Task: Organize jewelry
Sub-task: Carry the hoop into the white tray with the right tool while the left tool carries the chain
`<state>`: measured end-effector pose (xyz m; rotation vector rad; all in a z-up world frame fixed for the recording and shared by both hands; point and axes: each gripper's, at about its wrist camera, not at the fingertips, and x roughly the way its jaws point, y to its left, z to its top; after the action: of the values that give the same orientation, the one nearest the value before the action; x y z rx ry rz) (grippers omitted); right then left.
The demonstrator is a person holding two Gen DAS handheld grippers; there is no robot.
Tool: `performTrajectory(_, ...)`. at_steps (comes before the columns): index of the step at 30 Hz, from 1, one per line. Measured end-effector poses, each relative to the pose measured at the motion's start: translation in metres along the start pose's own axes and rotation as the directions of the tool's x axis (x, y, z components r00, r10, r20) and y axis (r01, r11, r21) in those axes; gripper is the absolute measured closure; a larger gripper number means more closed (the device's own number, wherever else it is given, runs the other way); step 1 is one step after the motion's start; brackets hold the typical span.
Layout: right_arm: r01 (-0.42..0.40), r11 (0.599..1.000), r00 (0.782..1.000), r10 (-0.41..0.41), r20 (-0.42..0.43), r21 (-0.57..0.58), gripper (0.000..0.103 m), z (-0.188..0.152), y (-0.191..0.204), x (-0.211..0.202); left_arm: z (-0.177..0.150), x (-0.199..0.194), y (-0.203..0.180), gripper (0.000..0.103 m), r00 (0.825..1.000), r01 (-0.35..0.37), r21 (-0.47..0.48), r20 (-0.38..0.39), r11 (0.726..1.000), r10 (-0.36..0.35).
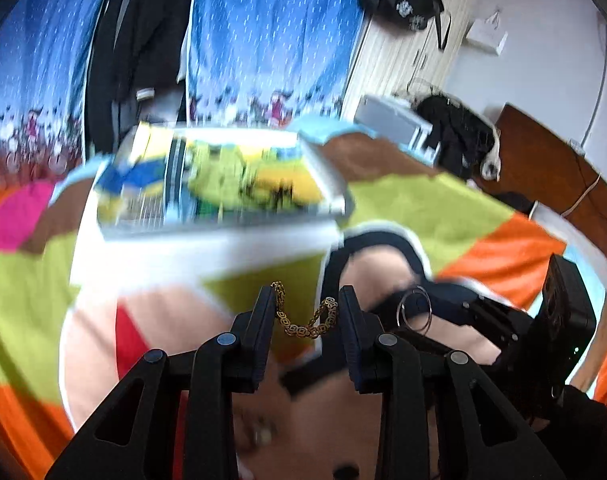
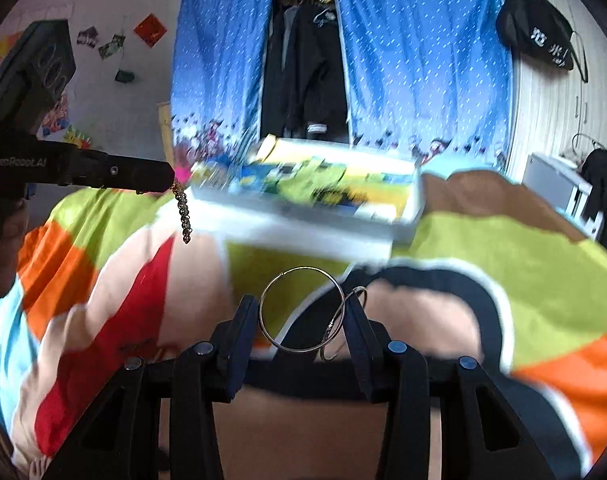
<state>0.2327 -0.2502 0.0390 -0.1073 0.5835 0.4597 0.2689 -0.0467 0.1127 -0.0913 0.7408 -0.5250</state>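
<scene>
Bedspread in bright patches of green, orange, pink and red fills both views, with a shallow box printed in yellow and blue lying on it at 12 o'clock from each gripper; the box is blurred.

The left gripper has its jaws set partly apart, and a gold chain of linked square pieces drapes between the 2 fingers in a sagging loop, each end caught against an inner finger face. From the right wrist view the same chain hangs straight down from the left gripper's tip at 10 o'clock.

The right gripper likewise stands partly apart, and a large thin hoop earring spans the gap, its rim touching both fingers. A second hoop hangs edge-on against the finger at 3 o'clock.

Blue dotted curtains hang behind the bed, parted over dark clothes. A black bag hangs at 2 o'clock.
</scene>
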Motion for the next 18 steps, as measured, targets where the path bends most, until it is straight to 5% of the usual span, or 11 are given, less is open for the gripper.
performTrajectory(7,0.048,0.997,0.996,-0.053,0.074,0.069,0.062,0.050,-0.045,0.037,0.047,0.047,0.019,0.076,0.993,-0.034,0.016,0.114,0.999,0.032)
performTrajectory(18,0.086,0.987,0.991,-0.098,0.091,0.135,0.061,0.095,-0.085,0.107,0.070,0.122,0.071,0.076,0.990,-0.014,-0.035,0.138,0.999,0.018)
